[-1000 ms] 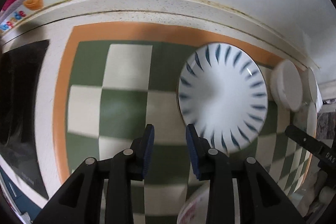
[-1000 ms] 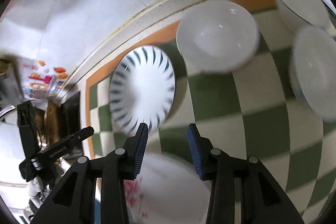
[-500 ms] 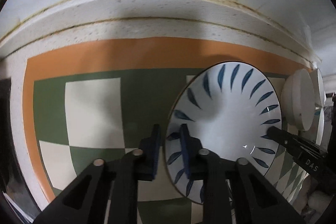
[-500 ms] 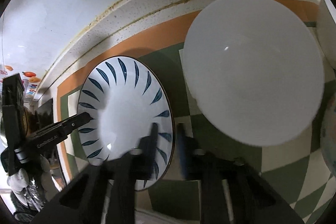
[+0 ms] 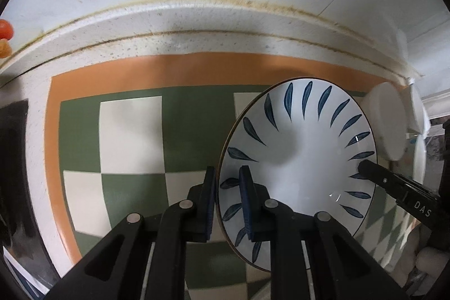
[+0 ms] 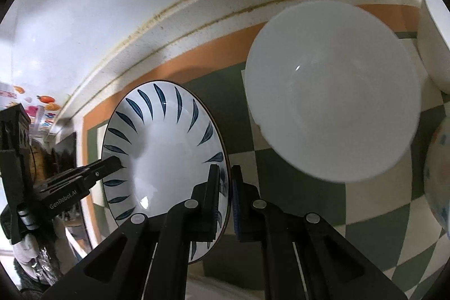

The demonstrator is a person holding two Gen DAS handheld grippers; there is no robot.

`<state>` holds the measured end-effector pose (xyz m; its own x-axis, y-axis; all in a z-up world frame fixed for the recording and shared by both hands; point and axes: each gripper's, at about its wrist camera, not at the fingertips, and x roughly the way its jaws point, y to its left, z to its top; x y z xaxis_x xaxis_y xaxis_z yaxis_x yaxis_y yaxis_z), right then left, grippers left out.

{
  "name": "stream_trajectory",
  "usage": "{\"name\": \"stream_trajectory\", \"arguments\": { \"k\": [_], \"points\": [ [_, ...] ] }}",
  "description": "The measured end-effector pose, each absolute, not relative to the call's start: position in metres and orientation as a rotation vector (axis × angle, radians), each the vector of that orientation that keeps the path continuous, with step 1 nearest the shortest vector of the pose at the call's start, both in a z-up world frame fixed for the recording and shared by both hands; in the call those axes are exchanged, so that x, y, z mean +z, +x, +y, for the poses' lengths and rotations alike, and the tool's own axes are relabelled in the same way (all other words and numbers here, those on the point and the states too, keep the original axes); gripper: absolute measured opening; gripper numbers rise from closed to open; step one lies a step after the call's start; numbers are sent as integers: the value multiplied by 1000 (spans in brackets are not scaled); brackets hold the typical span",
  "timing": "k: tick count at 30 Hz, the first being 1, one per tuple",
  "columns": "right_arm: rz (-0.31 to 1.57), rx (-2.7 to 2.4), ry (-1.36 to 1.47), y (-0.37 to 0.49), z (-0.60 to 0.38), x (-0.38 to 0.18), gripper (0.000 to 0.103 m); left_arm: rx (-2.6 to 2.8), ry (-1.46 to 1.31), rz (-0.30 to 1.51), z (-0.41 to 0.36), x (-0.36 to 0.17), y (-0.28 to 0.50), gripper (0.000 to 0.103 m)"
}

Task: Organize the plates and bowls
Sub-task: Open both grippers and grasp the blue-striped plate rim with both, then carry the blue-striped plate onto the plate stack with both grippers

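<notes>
Blue-leaf plate sits on the green-and-cream checked mat, near its orange border at the counter's back edge. Left gripper: fingers nearly together, pinching the plate's rim on the side nearest it, one pad outside the rim, one on the inner face. Right gripper: fingers likewise pinched on the opposite rim of the same plate. Each gripper's tip is visible across the plate in the other's view. White bowl stands just beside the plate.
</notes>
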<state>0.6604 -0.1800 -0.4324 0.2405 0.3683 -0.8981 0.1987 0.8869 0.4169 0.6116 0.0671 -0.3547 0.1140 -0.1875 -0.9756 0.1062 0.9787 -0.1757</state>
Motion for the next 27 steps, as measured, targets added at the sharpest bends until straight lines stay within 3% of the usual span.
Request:
{"name": "stream_trajectory", "arguments": {
  "k": [10,16,27],
  "points": [
    [1271,182,466,617,-183,-364,9,-232,-52,1348,66,-288,566,14],
    [1243,207,436,563,-184,-334,9,-242,-22,1339,56,-276,521,14],
    [1337,233,457,476,-194,-368,9,-247,-44,1436,51,-310,446,14]
  ]
}}
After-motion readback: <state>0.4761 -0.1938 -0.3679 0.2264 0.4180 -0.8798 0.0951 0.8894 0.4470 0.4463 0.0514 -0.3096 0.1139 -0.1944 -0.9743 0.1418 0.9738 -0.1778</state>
